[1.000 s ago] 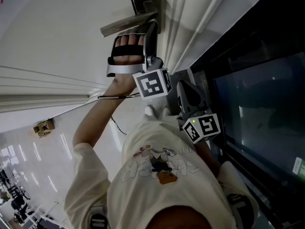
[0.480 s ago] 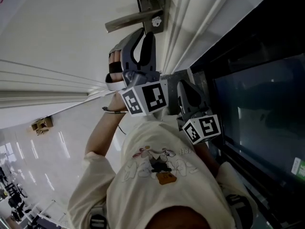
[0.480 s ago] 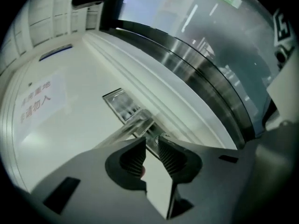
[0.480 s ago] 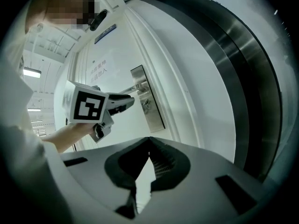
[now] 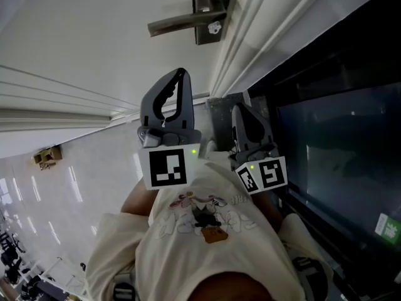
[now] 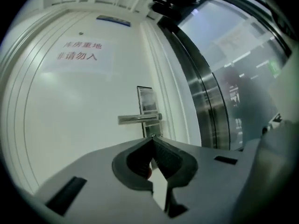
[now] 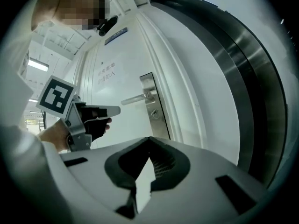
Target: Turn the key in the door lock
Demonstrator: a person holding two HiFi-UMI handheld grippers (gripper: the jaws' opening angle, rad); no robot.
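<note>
Jaws of left gripper point(image 5: 182, 74) and right gripper point(image 5: 242, 109) pinched together, empty, short of apparent key point(image 5: 215, 27)

Head view: steeply down over person's shirt point(image 5: 207, 231), door point(image 5: 75, 36) at top. Both gripper views: level, facing door, standing off. All three share handle point(image 5: 185, 24) and lock plate point(image 5: 210, 8).

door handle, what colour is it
Silver, brushed metal: the door handle matches its lock plate. It shows best in the right gripper view.
</note>
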